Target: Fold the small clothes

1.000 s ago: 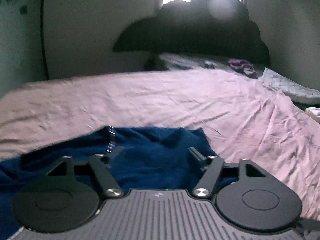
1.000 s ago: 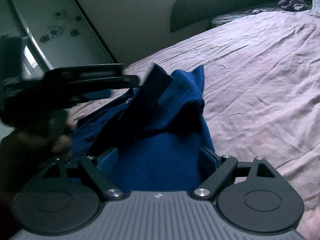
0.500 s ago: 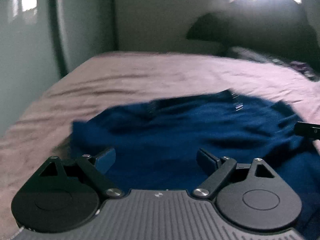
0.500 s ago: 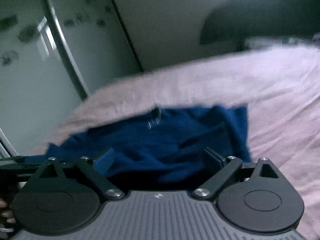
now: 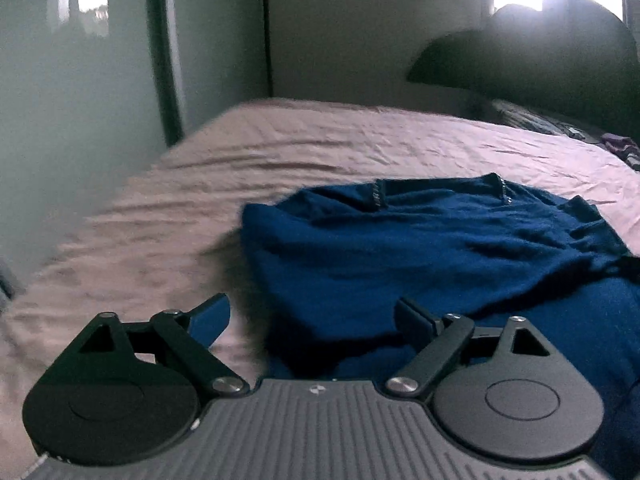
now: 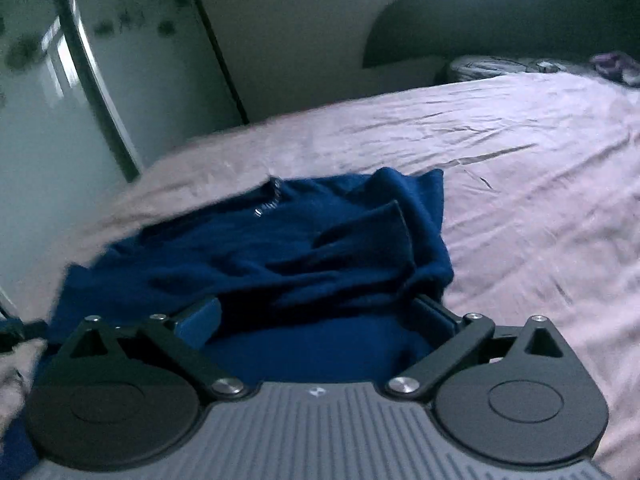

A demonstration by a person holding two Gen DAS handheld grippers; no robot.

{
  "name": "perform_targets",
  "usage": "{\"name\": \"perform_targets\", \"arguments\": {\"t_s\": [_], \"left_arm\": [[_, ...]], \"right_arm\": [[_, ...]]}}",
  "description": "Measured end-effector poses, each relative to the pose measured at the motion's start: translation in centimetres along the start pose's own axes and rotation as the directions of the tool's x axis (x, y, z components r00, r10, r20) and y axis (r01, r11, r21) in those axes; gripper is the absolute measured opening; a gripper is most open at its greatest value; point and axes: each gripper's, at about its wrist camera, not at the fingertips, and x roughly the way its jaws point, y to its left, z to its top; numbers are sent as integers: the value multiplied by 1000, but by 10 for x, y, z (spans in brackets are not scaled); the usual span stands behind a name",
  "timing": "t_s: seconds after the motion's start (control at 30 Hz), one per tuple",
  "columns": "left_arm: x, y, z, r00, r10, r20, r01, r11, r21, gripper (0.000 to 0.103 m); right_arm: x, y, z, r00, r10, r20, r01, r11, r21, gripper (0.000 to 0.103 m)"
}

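Observation:
A dark blue knitted top (image 5: 432,248) lies rumpled on the pink bedsheet (image 5: 280,152), its neckline with a small silver trim toward the far side. My left gripper (image 5: 312,316) is open and empty, low over the garment's near left edge. In the right wrist view the same top (image 6: 280,256) lies bunched, with a fold standing up on its right side. My right gripper (image 6: 316,318) is open and empty, its fingers straddling the garment's near part.
A wardrobe with glossy doors (image 6: 60,100) stands left of the bed. A dark headboard (image 5: 540,52) and pillows (image 6: 512,66) are at the far end, with a small purple item (image 6: 612,62) beside them. Bare pink sheet (image 6: 540,184) spreads right of the garment.
Both grippers have swung left and back from the garment. One second ago the top was lifted and draped; now it lies flatter on the sheet. Both grippers stayed open.

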Motion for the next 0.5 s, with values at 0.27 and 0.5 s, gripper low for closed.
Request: {"name": "perform_targets", "arguments": {"t_s": [0.27, 0.5], "left_arm": [[-45, 34, -43, 981, -195, -13, 190, 968, -164, 93], [-54, 18, -72, 981, -174, 88, 188, 965, -183, 91]], "right_arm": [[-65, 5, -29, 999, -8, 43, 9, 1000, -20, 102], [-95, 5, -73, 999, -41, -18, 41, 999, -26, 102]]}}
